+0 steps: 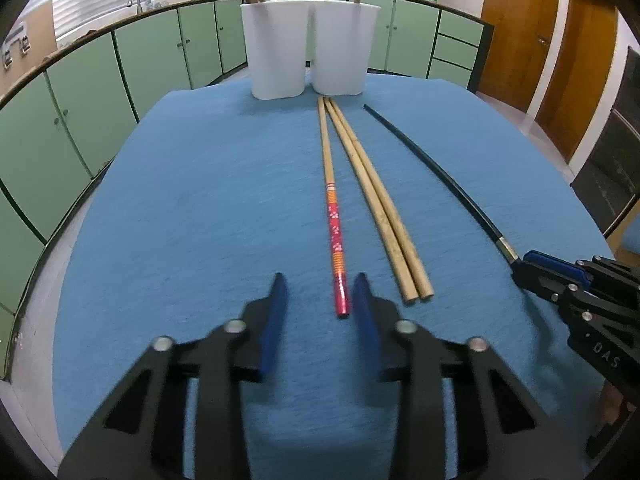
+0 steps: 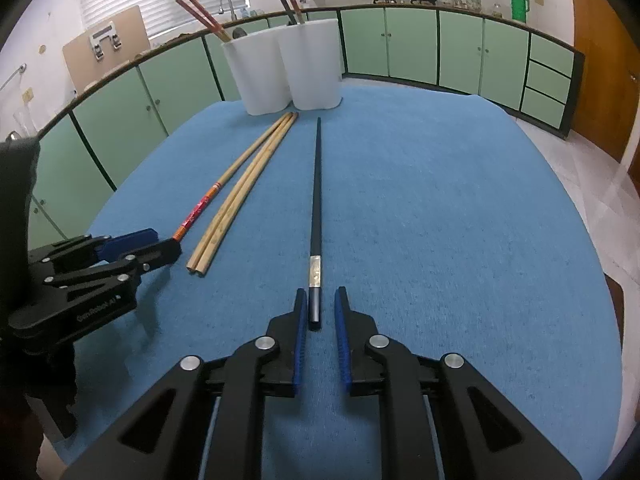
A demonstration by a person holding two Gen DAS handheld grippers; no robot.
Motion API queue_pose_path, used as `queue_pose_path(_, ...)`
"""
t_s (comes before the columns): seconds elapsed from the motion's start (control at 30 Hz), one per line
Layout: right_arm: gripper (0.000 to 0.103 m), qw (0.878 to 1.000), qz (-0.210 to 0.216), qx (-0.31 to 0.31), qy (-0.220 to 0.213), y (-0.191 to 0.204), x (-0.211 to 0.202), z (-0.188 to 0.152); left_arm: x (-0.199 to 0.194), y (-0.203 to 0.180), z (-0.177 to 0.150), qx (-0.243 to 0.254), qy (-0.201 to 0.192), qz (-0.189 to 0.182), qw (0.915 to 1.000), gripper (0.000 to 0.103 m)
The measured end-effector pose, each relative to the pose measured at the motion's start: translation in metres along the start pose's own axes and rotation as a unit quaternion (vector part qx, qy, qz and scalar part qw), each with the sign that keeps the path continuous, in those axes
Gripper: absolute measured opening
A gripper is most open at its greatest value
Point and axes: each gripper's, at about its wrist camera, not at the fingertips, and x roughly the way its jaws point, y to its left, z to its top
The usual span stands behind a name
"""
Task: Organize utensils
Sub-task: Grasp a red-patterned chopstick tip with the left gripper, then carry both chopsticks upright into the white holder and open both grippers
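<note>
While both of your grippers sit low over the blue-covered worktop (image 1: 180, 208), each one already has a chopstick lined up between its fingers. Your left gripper (image 1: 318, 292) has its fingers fairly wide, and the butt end of the red-patterned chopstick (image 1: 335, 240) lies in the gap, closer to the right-hand finger than the left, with nothing clamped yet. Your right gripper (image 2: 322, 308) has its fingers narrower but not closed, and the thick end of the black chopstick (image 2: 316, 208) rests between them, nearer the left-hand finger.

The relation that matters is axis: both sticks run straight away from you, their long axes nearly in line with the fingers, thin tips pointing at the two white holders (image 1: 310, 48) at the far end of the worktop. So each closing would pinch across the stick's width at its very end, which I judge gives little leverage and lets the far tip droop or swing.

The pair of plain bamboo chopsticks (image 1: 376, 204) lies side by side between the red and the black stick, just beside the red one and nearer your left gripper. The holders already carry several chopsticks standing upright.

You might centre each stick in its gap before squeezing.
</note>
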Motion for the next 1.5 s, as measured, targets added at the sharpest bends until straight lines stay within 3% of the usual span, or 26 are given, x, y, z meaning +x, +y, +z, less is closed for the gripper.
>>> queue_pose_path(0.1,0.014,1.000,-0.017,-0.014,0.000,0.005,-0.001,0.000,0.001,-0.006,0.001,0.005,-0.001,-0.002,1.0000,0.011)
queue_pose_path(0.2,0.009,1.000,-0.021,-0.022,0.001,0.008,-0.001,0.000,0.003,-0.010,0.001,0.010,-0.002,0.000,0.9999,0.006)
queue_pose_path(0.47,0.006,1.000,-0.013,-0.021,-0.005,0.005,-0.016,0.006,-0.016,0.000,0.006,0.002,-0.008,-0.004,1.0000,0.005)
queue_pose_path(0.73,0.006,0.998,-0.011,-0.037,-0.046,0.002,-0.056,0.038,-0.074,0.006,0.027,0.026,-0.057,-0.005,0.9980,0.005)
queue_pose_path(1.1,0.006,0.995,0.018,-0.041,-0.085,-0.005,-0.102,0.103,-0.145,0.007,0.079,0.050,-0.151,-0.009,0.9872,0.005)
queue_pose_path(1.33,0.006,0.993,0.047,-0.068,-0.082,-0.002,-0.116,0.153,-0.151,0.007,0.115,0.066,-0.174,-0.011,0.9825,0.005)
queue_pose_path(1.5,0.006,0.991,0.040,-0.103,-0.074,0.003,-0.117,0.181,-0.152,0.010,0.134,0.073,-0.174,-0.021,0.9819,0.005)
